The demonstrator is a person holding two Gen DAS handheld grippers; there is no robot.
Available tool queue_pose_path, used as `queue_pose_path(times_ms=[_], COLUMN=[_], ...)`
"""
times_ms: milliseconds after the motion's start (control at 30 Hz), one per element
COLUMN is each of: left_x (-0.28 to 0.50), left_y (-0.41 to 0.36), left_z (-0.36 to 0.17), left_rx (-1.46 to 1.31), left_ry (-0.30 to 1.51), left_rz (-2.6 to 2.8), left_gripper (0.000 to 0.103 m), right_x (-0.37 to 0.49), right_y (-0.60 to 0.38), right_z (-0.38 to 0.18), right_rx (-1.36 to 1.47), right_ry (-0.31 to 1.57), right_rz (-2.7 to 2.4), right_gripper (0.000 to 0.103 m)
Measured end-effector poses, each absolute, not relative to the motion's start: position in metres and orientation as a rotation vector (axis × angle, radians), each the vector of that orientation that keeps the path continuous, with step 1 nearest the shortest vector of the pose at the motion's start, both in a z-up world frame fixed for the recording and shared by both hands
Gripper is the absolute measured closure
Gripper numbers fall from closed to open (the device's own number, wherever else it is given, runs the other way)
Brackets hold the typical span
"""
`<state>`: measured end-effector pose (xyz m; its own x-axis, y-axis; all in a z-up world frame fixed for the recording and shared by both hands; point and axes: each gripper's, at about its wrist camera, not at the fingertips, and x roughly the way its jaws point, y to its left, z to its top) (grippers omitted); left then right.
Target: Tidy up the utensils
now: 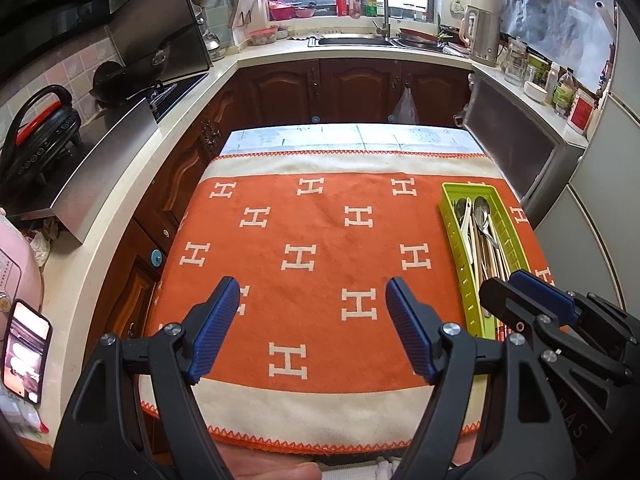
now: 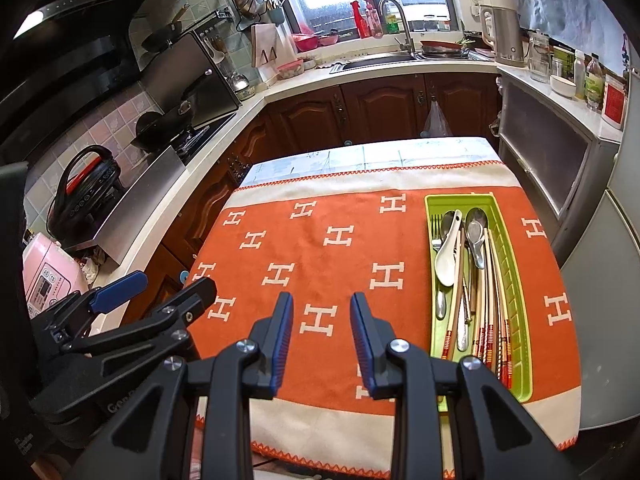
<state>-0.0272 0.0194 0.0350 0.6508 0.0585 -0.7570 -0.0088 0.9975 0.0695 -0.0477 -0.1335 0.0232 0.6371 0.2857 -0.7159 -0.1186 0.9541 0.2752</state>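
A green utensil tray (image 2: 434,208) (image 1: 450,216) lies on the right side of the orange cloth. Inside it are a white ceramic spoon (image 2: 447,256), metal spoons (image 2: 476,228), a fork (image 2: 436,232) and several chopsticks (image 2: 494,304). My left gripper (image 1: 312,292) hovers over the cloth's middle front, open wide, nothing between its blue pads. My right gripper (image 2: 321,304) hangs over the cloth left of the tray, jaws partly apart and empty. Each gripper shows in the other's view, the right gripper (image 1: 516,284) over the tray's near end, the left gripper (image 2: 172,280) at the table's left edge.
The table carries an orange cloth (image 1: 320,240) with white H marks. Counters run around: a stove with a wok (image 2: 164,124) at left, a sink (image 2: 376,62) at the back, a kettle (image 2: 506,36) and jars at right. A phone (image 1: 26,352) lies at left.
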Motion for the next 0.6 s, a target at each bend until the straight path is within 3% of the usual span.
queue_pose_path(times_ms=[600], left_x=[-0.0262], left_y=[0.0209], left_z=[0.0265], left_rx=[0.053], left_ry=[0.88], left_rz=[0.037], left_gripper=[0.03], right_x=[-0.0488], right_y=[-0.1326], right_z=[0.019], right_rx=[0.212], right_ry=[0.86], right_rz=[0.234], right_gripper=[0.074])
